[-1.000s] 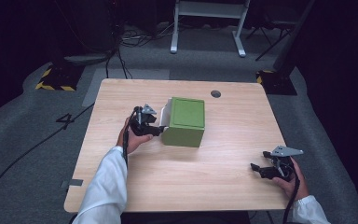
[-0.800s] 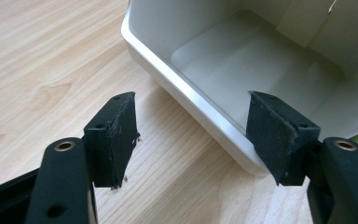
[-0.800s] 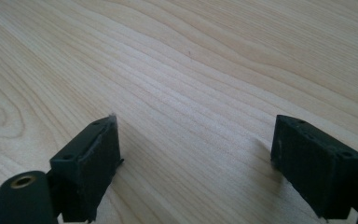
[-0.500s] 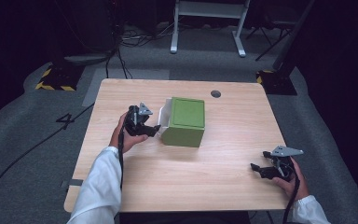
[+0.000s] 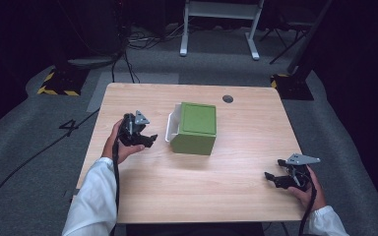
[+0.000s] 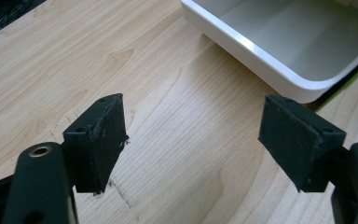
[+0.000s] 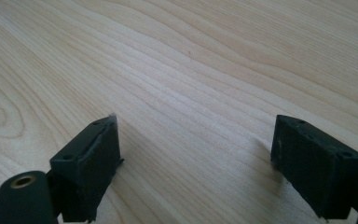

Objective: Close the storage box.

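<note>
A green box [image 5: 196, 128] stands mid-table, with a white drawer [image 5: 173, 127] sticking out of its left side. In the left gripper view the drawer [image 6: 279, 65] lies empty, a short way beyond the jaws. My left gripper [image 5: 150, 141] hangs just left of the drawer and apart from it. Its jaws have just been opening and nothing is between them [image 6: 200, 140]. My right gripper [image 5: 271, 178] rests near the table's front right corner. It is open over bare wood [image 7: 200, 158].
The wooden table [image 5: 216, 196] has a dark round cable hole [image 5: 228, 99] near its far edge, behind the box. Cables trail from both grippers toward the person. Dark floor with a metal stand [image 5: 216, 29] lies beyond the table.
The left gripper has let go of the drawer's front and drawn back to the left, its jaws spreading. The drawer now juts out of the box. The right gripper has kept still.
</note>
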The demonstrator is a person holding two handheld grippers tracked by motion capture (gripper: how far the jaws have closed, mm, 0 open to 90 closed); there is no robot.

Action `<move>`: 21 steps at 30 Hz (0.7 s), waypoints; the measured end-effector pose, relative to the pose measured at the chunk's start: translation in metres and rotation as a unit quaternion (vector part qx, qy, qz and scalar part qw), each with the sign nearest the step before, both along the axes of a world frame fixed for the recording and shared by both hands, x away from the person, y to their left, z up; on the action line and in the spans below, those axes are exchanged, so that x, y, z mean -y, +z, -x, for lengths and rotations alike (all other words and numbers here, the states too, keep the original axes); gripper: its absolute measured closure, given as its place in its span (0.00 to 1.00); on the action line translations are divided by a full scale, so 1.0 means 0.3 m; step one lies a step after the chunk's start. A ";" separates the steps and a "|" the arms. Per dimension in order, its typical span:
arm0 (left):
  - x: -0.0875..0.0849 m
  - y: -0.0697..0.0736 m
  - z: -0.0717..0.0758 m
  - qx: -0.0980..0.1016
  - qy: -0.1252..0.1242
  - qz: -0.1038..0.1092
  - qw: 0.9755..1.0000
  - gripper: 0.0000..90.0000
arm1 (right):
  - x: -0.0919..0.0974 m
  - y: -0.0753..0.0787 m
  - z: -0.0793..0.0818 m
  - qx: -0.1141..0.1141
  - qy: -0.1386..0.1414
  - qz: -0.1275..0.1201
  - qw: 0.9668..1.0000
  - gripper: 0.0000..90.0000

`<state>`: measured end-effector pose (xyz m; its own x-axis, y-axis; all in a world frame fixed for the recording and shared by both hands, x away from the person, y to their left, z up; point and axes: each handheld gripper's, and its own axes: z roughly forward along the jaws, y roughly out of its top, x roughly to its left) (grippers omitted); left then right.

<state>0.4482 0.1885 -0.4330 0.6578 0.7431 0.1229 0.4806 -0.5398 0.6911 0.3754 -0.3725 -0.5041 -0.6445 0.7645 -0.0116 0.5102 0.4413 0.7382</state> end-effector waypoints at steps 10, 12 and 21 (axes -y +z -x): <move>-0.039 -0.012 0.071 0.004 -0.011 -0.038 0.999 0.20 | 0.000 0.000 0.000 0.000 0.000 0.000 1.000 0.17; -0.045 -0.014 0.086 0.005 -0.010 -0.048 0.999 0.20 | 0.000 0.000 0.000 0.000 0.000 0.000 1.000 0.17; -0.072 -0.025 0.162 0.013 -0.024 -0.060 0.998 0.20 | 0.000 0.000 0.000 0.000 0.000 0.000 1.000 0.17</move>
<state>0.3997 0.2101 -0.4404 0.6880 0.6893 0.2271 0.4341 -0.6417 0.6323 0.3754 -0.3725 -0.5040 -0.6445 0.7645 -0.0116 0.5102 0.4413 0.7382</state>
